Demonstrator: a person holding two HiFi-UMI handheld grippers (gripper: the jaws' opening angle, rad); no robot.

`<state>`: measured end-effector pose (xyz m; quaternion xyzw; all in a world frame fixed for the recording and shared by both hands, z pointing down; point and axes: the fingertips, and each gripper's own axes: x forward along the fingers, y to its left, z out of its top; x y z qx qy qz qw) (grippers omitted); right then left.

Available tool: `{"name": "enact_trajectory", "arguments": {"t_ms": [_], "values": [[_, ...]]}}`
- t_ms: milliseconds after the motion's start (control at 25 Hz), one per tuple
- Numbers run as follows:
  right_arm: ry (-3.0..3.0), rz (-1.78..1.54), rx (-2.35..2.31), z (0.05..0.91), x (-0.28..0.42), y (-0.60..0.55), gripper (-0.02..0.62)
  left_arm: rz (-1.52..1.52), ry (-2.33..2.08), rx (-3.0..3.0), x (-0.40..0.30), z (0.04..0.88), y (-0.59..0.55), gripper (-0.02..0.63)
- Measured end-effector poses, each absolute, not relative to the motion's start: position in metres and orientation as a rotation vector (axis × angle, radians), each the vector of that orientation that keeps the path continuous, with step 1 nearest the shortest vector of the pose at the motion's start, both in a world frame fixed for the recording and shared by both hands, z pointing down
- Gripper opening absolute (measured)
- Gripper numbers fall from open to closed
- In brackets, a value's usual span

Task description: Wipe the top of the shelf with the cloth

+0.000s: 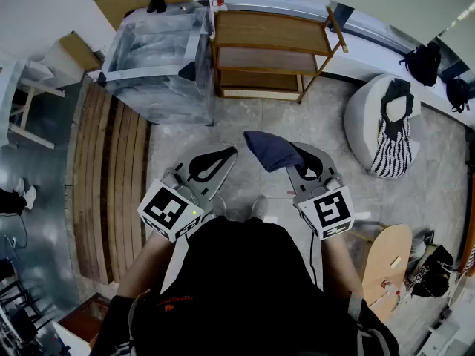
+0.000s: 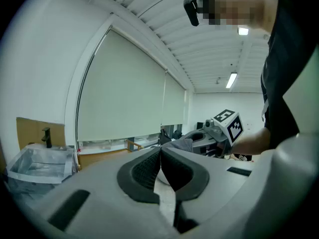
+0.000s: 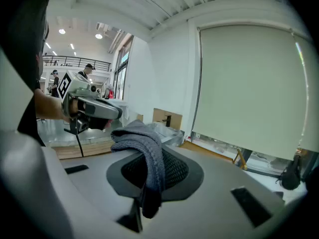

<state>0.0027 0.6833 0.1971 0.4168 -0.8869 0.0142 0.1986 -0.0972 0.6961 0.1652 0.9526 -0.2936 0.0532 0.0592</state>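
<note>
A dark blue cloth (image 1: 266, 151) is pinched in the right hand-held gripper (image 1: 298, 156). The jaws are pressed shut on it. In the right gripper view a strip of the cloth is seen running down between the jaws, and the rest is bunched up over their tips. In the head view the cloth is held in the air above the floor (image 1: 245, 117). Its long side is pointed away from the jaws, up and to the left, toward the shelf (image 1: 271, 32).

The left hand-held gripper (image 1: 228, 155) is held just beside it. Its jaws are pressed together at the tips, and nothing is held between them.

The wooden shelf is set on the floor by the wall, well apart from the cloth. Its long side is laid from left to right in the head view. A plastic-wrapped box (image 1: 157, 64) is placed just to its left.
</note>
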Motion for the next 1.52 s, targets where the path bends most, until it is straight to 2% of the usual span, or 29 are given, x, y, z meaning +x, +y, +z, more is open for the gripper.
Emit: {"name": "enact_trajectory", "arguments": {"t_ms": [640, 1520], "values": [[-2.544, 0.078, 1.201, 0.195, 0.017, 0.680, 0.041, 0.189, -0.915, 2.871, -0.085, 0.170, 0.695, 0.023], [-2.560, 0.071, 1.130, 0.211, 0.123, 0.655, 0.041, 0.254, -0.986, 2.826, 0.011, 0.187, 0.680, 0.023]]}}
